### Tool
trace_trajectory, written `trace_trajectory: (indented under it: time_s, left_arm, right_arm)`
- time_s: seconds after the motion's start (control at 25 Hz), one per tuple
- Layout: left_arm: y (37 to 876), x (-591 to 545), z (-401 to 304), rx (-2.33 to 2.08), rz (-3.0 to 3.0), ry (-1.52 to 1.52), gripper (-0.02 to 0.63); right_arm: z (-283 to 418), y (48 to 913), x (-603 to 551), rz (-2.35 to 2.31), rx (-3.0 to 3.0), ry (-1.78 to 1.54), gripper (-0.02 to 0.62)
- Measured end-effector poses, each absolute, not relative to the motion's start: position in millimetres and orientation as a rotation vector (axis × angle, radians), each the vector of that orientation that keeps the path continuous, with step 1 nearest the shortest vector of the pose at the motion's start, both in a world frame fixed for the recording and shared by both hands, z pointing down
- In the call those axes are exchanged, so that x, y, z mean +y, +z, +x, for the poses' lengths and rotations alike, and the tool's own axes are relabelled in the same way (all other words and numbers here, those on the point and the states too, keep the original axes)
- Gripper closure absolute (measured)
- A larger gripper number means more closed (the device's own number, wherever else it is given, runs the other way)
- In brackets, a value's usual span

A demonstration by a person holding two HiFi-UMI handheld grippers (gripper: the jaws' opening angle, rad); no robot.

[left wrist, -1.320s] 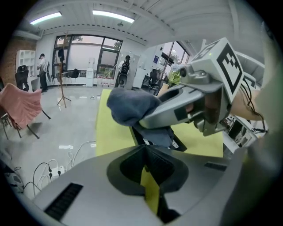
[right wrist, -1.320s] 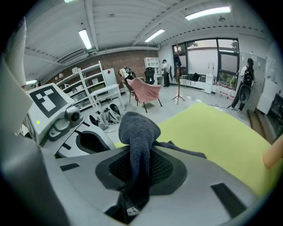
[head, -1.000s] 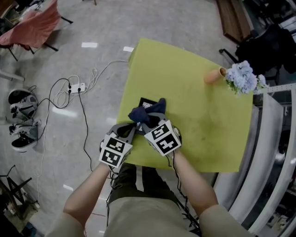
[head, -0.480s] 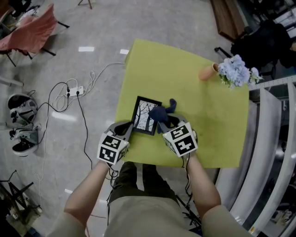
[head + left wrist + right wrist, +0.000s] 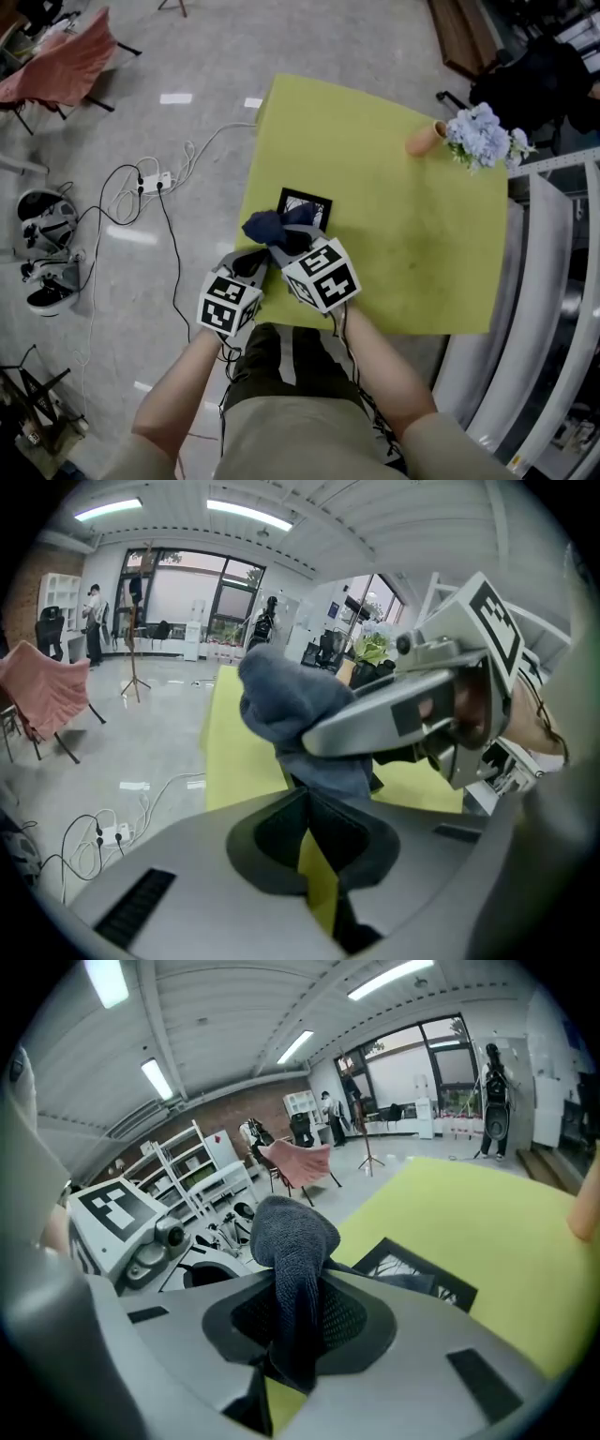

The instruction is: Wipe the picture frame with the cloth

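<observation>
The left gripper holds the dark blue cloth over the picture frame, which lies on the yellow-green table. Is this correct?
Not quite. It is the right gripper that holds the dark blue cloth; the right gripper view shows the cloth pinched between its jaws. The rest stands: the cloth is over the picture frame, which lies on the yellow-green table.

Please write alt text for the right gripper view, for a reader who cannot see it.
The right gripper is shut on a dark blue cloth that bunches up above it. Behind the cloth, a black picture frame lies on a yellow-green table.
</observation>
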State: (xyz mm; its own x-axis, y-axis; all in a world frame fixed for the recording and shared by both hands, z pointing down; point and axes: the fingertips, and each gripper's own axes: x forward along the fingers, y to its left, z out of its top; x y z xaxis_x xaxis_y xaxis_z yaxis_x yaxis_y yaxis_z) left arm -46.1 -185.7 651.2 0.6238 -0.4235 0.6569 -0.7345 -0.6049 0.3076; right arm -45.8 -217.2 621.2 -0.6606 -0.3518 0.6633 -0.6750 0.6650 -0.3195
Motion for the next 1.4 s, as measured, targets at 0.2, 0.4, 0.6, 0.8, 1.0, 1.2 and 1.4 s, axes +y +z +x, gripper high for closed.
trace_trajectory:
  time_s: [0.2, 0.4, 0.6, 0.8, 1.0, 1.2, 1.4]
  left_arm:
    - [655.4, -185.7, -45.7, -0.903, 2.279, 0.745, 0.595]
    - [654.5, -187.1, -48.6, -0.914, 2.271, 0.751, 0.594]
    - [654.7, -187.1, -46.9, -0.909, 2.254, 0.743, 0.595]
    - [655.1, -187.5, -47.1, -0.91, 2.257, 0.754, 0.595]
    - [655.5, -188.1, -48.0, -0.935, 2.27, 0.82, 0.597]
    - [651.9, -183.1, -47.6, -0.938, 2.21, 0.892, 0.598]
    - [607.8, -193.6, -50.6, -1.001, 2.247, 0.818, 0.598]
  right_arm:
    - [-43.8, 647.5, -202.1, 0.801, -2.253, 0.881, 0.517]
    - [-27.4, 652.9, -181.9, 0.802, -2.193, 0.866, 0.517]
    - [8.4, 655.3, -172.3, 0.835, -2.133, 0.864, 0.517]
    - [39.8, 651.1, -167.8, 0.912, -2.095, 0.854, 0.518]
    - [100.1, 656.7, -159.1, 1.047, -1.974, 0.827, 0.52]
    - [151.2, 624.7, -158.1, 1.222, -1.976, 0.85, 0.523]
    - [179.1, 573.2, -169.9, 1.363, -2.035, 0.812, 0.523]
